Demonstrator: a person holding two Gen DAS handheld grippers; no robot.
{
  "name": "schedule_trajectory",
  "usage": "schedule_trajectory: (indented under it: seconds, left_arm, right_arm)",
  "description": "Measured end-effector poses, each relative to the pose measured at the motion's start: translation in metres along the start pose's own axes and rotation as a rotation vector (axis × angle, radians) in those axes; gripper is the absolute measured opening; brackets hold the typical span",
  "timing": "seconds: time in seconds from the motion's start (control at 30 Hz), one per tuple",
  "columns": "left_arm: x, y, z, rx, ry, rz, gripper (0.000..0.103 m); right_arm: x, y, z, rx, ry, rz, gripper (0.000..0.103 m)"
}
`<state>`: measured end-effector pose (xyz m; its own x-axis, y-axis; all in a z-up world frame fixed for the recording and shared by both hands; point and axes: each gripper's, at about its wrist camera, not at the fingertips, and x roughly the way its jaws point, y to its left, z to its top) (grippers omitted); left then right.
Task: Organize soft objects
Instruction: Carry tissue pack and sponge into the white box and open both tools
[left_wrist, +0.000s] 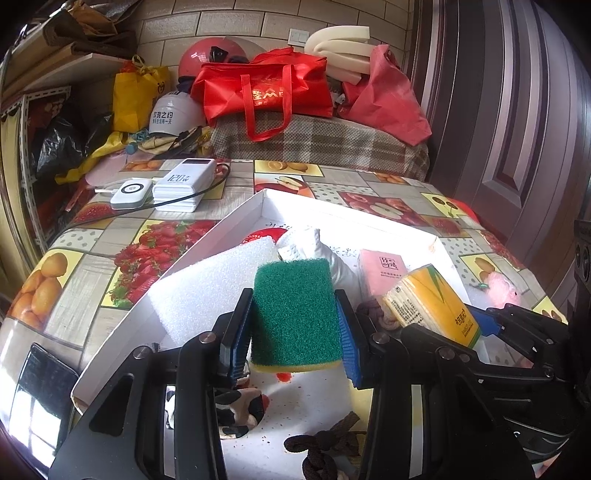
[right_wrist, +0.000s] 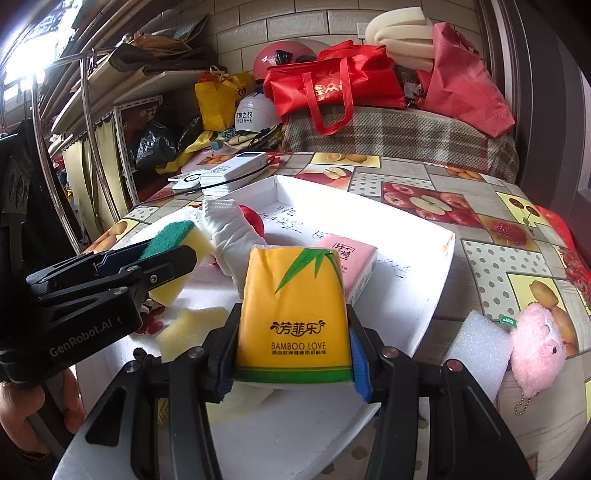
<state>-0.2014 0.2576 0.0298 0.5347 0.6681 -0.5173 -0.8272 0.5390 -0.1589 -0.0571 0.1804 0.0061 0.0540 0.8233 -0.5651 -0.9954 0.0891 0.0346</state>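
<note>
My left gripper (left_wrist: 295, 325) is shut on a green-and-yellow scouring sponge (left_wrist: 295, 314) and holds it above the white tray (left_wrist: 236, 218). My right gripper (right_wrist: 293, 339) is shut on a yellow tissue pack (right_wrist: 293, 302) over the same tray (right_wrist: 424, 295). In the tray lie a white foam block (left_wrist: 210, 284), a white sock (left_wrist: 314, 247), a pink tissue pack (left_wrist: 380, 269), a yellow sponge piece (right_wrist: 188, 328) and a dark braided cord (left_wrist: 325, 450). The sponge (right_wrist: 177, 236) and left gripper also show in the right wrist view.
A pink plush toy (right_wrist: 539, 350) and a white foam piece (right_wrist: 476, 347) lie on the fruit-print tablecloth right of the tray. White power banks (left_wrist: 184, 184) sit behind it, a phone (left_wrist: 40, 384) at the left edge. Red bags (left_wrist: 266, 92) and clutter fill the back.
</note>
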Motion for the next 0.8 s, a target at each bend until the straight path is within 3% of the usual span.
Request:
schedule_trajectory:
  seconds: [0.17,0.2,0.23,0.3,0.33,0.47,0.5,0.8]
  left_arm:
    - [-0.008,0.004,-0.001,-0.022,-0.039,0.031,0.043]
    - [-0.01,0.006,-0.001,-0.029,-0.048,0.038,0.045]
    - [-0.012,0.007,-0.001,-0.037,-0.057,0.045,0.053]
    - [-0.015,0.01,-0.002,-0.049,-0.074,0.056,0.07]
    - [-0.017,0.01,-0.002,-0.053,-0.082,0.063,0.078]
    - [-0.024,0.01,-0.004,-0.056,-0.12,0.105,0.092]
    - [-0.027,0.009,-0.004,-0.054,-0.136,0.109,0.102]
    - [-0.042,0.001,-0.008,-0.019,-0.218,0.134,0.103]
  right_arm:
    - [0.0,-0.002,0.001,0.006,-0.006,-0.017,0.052]
    - [0.0,-0.004,0.001,0.012,-0.006,-0.016,0.058]
    - [0.0,-0.005,0.001,0.017,-0.005,-0.017,0.077]
    - [0.001,-0.006,0.001,0.025,-0.002,-0.026,0.098]
    - [0.0,-0.006,0.001,0.023,-0.003,-0.026,0.103]
    - [-0.002,-0.003,0.0,0.01,-0.017,-0.034,0.103]
    - [-0.002,-0.003,0.0,0.01,-0.019,-0.036,0.103]
    - [-0.001,-0.007,0.0,0.03,-0.02,-0.035,0.103]
